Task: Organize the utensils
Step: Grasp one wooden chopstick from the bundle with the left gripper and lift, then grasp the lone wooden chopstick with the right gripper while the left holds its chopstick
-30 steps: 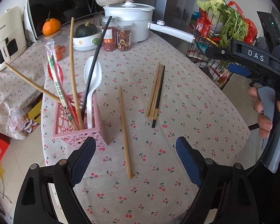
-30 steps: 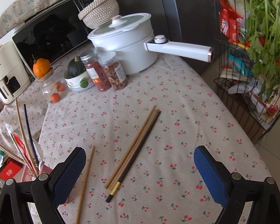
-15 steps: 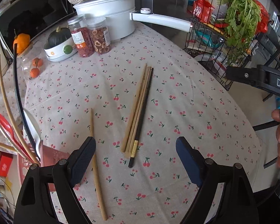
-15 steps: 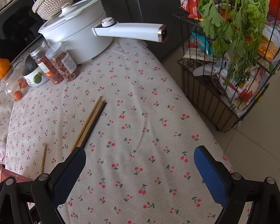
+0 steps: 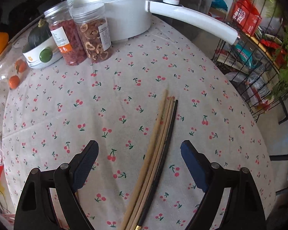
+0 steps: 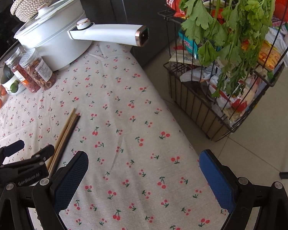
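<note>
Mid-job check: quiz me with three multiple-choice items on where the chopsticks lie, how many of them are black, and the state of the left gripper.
1. Where does the chopstick bundle lie?
A. on the tablecloth, between the open jaws of the left gripper
B. inside the white pot
C. in the wire rack

2. How many chopsticks in the bundle are black?
A. none
B. one
C. all

3. What is the left gripper's state?
A. shut on the bundle
B. shut on nothing
C. open

Answers:
1 A, the sticks run across the cherry-print tablecloth between the two jaws.
2 B, one dark stick lies at the bundle's right edge.
3 C, both pads stand clear of the sticks.
</note>
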`<control>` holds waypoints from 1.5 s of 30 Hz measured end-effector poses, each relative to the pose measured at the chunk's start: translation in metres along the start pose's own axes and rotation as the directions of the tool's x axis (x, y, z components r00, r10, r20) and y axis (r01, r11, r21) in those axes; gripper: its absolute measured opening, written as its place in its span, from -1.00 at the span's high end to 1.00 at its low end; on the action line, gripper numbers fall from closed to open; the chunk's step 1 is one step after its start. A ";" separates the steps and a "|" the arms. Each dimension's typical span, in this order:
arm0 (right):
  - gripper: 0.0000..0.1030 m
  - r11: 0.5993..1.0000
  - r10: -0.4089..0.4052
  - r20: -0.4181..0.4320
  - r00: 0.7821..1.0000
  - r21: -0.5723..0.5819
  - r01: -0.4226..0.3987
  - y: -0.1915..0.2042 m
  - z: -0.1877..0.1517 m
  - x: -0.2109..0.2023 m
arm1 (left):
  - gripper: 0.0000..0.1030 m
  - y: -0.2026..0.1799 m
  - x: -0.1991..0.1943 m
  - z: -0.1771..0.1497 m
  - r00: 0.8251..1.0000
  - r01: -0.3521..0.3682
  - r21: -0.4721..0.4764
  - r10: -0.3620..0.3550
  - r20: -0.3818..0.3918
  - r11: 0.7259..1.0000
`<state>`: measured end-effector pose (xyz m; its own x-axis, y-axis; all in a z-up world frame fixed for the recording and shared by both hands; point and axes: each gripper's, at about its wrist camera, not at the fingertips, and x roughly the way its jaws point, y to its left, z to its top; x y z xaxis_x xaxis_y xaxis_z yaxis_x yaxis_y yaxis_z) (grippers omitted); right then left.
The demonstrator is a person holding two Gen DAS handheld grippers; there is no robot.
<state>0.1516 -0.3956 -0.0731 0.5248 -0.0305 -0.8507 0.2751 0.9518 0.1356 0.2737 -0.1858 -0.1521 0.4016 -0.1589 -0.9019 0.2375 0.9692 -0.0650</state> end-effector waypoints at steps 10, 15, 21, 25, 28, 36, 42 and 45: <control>-0.88 1.000 0.025 -0.043 0.999 0.006 -0.024 0.002 0.003 0.014 | 0.12 0.007 0.042 0.033 0.995 0.079 -0.073 -0.083 -0.053 0.994; -0.88 1.000 0.026 -0.046 0.999 -0.005 -0.026 0.004 0.004 0.016 | 0.47 -0.001 0.048 0.038 0.992 0.113 -0.044 -0.115 -0.053 0.993; -0.88 0.999 0.033 -0.054 0.998 -0.006 -0.034 0.006 0.003 0.018 | 0.72 -0.015 0.052 0.040 0.995 0.042 0.033 -0.039 -0.087 0.999; -0.88 0.999 0.039 -0.068 0.997 -0.012 -0.040 0.010 0.003 0.021 | 0.86 -0.022 0.051 0.037 0.994 -0.009 0.074 0.017 -0.104 0.997; -0.88 0.998 0.052 -0.072 0.996 -0.015 -0.053 0.013 0.004 0.021 | 0.86 -0.022 0.041 0.026 0.995 0.014 0.089 -0.006 -0.097 0.996; -0.88 0.998 0.056 -0.054 0.997 -0.036 -0.058 0.024 0.003 0.015 | 0.89 -0.013 -0.036 -0.011 0.997 0.082 0.131 -0.083 0.006 0.988; -0.88 0.997 0.057 -0.040 0.998 -0.047 -0.059 0.032 -0.002 0.008 | 0.89 -0.001 -0.107 -0.040 0.983 0.130 0.152 -0.147 0.110 0.980; -0.88 0.997 0.069 -0.039 0.997 -0.040 -0.070 0.036 -0.005 0.004 | 0.89 0.008 -0.141 -0.057 0.972 0.151 0.157 -0.176 0.155 0.976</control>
<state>0.1599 -0.3602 -0.0740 0.5110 0.0469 -0.8583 0.2047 0.9632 0.1745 0.1682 -0.1452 -0.0500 0.4860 -0.3540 -0.7991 0.4311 0.8924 -0.1331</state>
